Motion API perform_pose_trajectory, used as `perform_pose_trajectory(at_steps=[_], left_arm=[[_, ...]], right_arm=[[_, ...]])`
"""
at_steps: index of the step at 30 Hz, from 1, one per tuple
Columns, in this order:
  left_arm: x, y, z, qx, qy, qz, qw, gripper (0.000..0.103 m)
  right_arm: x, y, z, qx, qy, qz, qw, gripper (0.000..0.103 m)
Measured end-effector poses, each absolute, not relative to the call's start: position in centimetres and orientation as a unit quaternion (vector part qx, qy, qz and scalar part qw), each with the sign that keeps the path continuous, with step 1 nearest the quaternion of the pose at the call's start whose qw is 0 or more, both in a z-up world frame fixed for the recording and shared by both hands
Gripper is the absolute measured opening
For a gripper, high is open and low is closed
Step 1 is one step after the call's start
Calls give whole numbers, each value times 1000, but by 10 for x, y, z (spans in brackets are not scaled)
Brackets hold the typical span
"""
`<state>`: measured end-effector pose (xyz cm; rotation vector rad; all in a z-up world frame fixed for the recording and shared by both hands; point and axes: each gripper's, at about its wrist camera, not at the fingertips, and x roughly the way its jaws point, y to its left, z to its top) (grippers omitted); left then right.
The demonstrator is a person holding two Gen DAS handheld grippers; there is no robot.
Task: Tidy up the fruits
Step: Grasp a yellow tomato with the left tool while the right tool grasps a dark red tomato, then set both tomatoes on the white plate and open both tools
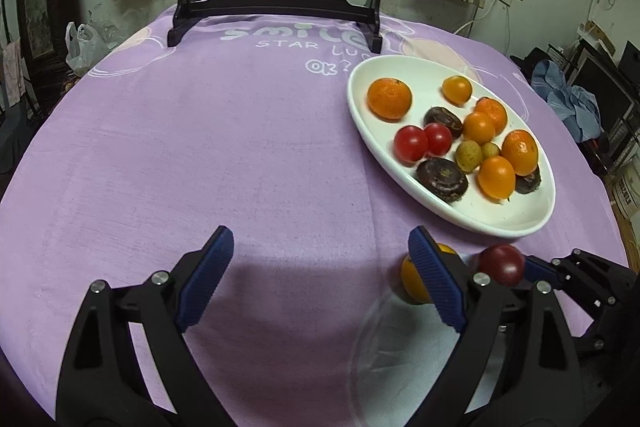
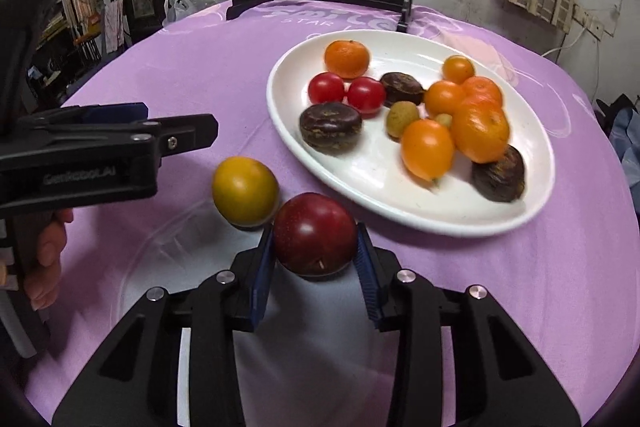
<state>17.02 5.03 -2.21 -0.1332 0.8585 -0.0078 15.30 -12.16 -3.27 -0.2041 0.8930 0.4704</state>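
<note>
A white oval plate (image 1: pixel 520 223) (image 2: pixel 360 183) on the purple tablecloth holds several fruits: oranges, red tomatoes, dark brown fruits, small green ones. My right gripper (image 2: pixel 316 251) is shut on a dark red plum (image 2: pixel 314 233), just above a clear plastic bag on the cloth; the plum also shows in the left wrist view (image 1: pixel 502 263). A yellow-orange fruit (image 2: pixel 245 190) (image 1: pixel 414 279) lies beside the plum, near the plate's front edge. My left gripper (image 1: pixel 320 275) is open and empty, its right finger in front of the yellow fruit. It shows from the side in the right wrist view (image 2: pixel 176 131).
A dark wooden stand (image 1: pixel 280 7) with a round painted screen stands at the table's far side. A clear plastic bag (image 1: pixel 400 347) lies on the cloth under the grippers. The table edge curves down on both sides, with room clutter beyond.
</note>
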Motion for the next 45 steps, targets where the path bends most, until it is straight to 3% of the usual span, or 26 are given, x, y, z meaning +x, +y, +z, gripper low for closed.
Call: perform_pose_trajectory(at_steps=[15, 18, 23, 34, 39, 45], left_arm=[[161, -1, -38, -6, 413, -57, 909, 90], [163, -8, -42, 6, 412, -62, 909, 81], [175, -14, -50, 3, 432, -70, 899, 43], [156, -25, -9, 17, 399, -98, 912, 43], [182, -32, 19, 15, 393, -111, 913, 43], [232, -32, 14, 0, 413, -82, 907, 43]], right_arm=[[139, -191, -12, 1, 411, 218, 885, 39], [137, -191, -9, -1, 407, 220, 887, 39], [136, -190, -9, -2, 408, 224, 885, 39], [143, -195, 3, 23, 392, 208, 896, 39], [170, -181, 25, 6, 371, 211, 904, 39], [229, -181, 22, 49, 377, 199, 903, 40]])
